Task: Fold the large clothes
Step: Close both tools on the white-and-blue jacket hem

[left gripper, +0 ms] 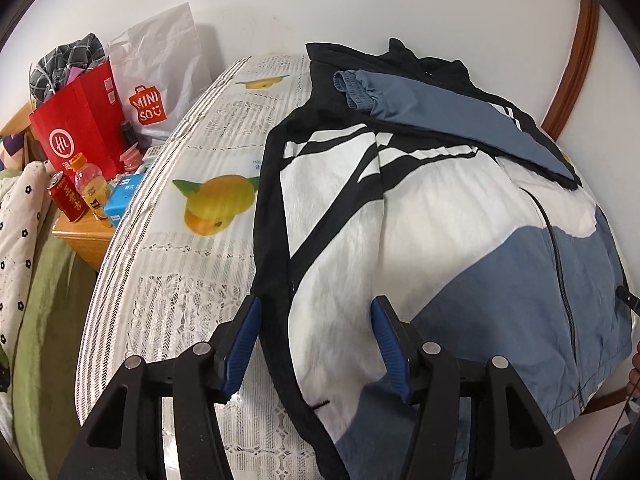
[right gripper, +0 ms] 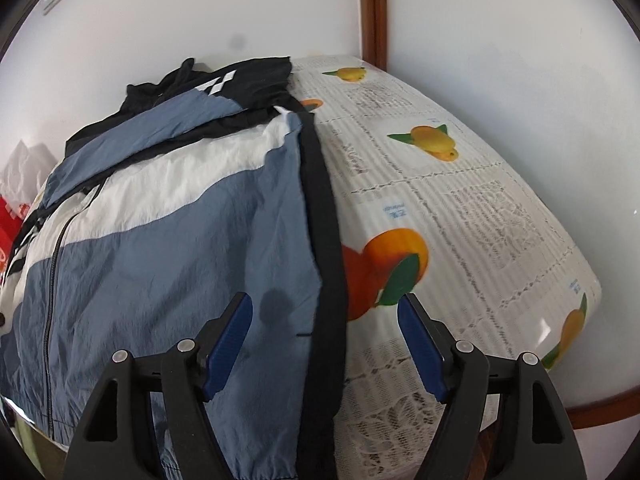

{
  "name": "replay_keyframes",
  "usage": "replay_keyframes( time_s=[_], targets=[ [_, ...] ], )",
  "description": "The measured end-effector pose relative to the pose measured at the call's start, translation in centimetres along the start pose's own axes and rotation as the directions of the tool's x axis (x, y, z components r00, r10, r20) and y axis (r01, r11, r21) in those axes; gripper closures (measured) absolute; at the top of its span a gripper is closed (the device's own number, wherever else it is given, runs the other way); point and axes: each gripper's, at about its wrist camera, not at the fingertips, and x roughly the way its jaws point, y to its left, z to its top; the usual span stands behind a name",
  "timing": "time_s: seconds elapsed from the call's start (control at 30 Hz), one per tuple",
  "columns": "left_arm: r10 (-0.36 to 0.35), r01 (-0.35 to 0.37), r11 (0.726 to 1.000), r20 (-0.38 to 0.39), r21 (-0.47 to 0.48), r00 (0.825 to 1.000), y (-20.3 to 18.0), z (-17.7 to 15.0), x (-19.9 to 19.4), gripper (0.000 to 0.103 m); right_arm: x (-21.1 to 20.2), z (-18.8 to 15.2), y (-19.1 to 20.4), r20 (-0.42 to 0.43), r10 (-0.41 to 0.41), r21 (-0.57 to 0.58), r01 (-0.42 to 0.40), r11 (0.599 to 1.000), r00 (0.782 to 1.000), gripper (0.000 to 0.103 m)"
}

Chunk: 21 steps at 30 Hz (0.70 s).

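A zip jacket [left gripper: 440,220] in white, blue-grey and black lies front up on the table's fruit-print cloth [left gripper: 192,280]. A blue-grey sleeve [left gripper: 440,116] is folded across its chest. My left gripper [left gripper: 316,308] hovers open over the jacket's left side near the hem, its fingers astride the black side strip and white panel, pressing on nothing. In the right wrist view the jacket [right gripper: 160,240] fills the left half. My right gripper [right gripper: 324,304] stands open above its black right edge [right gripper: 324,240], with one finger over blue fabric and the other over the cloth [right gripper: 460,220].
Left of the table a wooden nightstand [left gripper: 80,240] holds a red paper bag [left gripper: 80,128], a white shopping bag [left gripper: 160,80], a bottle [left gripper: 90,188] and a can [left gripper: 62,196]. Bedding [left gripper: 24,220] lies further left. White walls with wooden trim [right gripper: 374,12] stand close behind.
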Motion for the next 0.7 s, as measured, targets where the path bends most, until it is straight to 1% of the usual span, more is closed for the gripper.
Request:
replay_keyframes(
  time_s=[0.13, 0.3, 0.57, 0.67, 0.7],
  targets=[
    [0.000, 0.000, 1.000, -0.011, -0.004, 1.000, 0.0, -0.6, 0.3, 0.049, 0.5, -0.8, 1.0, -0.012, 0.018, -0.023, -0.019, 1.000, 1.000, 0.030],
    [0.023, -0.023, 0.999, 0.007, 0.028, 1.000, -0.5, -1.6, -0.2, 0.049, 0.2, -1.7, 1.5, 0.009, 0.011, -0.051, -0.010, 0.999, 1.000, 0.031],
    [0.042, -0.042, 0.998, 0.012, 0.038, 0.999, -0.9, -2.5, -0.5, 0.049, -0.2, -2.5, 1.8, 0.021, 0.007, -0.073, -0.005, 0.997, 1.000, 0.033],
    [0.054, -0.055, 0.997, 0.010, 0.047, 0.998, -1.2, -2.9, -0.7, 0.049, -0.4, -2.6, 1.9, 0.022, 0.004, -0.074, -0.002, 0.997, 1.000, 0.039],
    [0.055, -0.056, 0.997, 0.009, 0.052, 0.998, -1.3, -3.1, -0.8, 0.049, -0.5, -2.8, 2.0, 0.022, 0.004, -0.083, -0.002, 0.997, 1.000, 0.042]
  ],
)
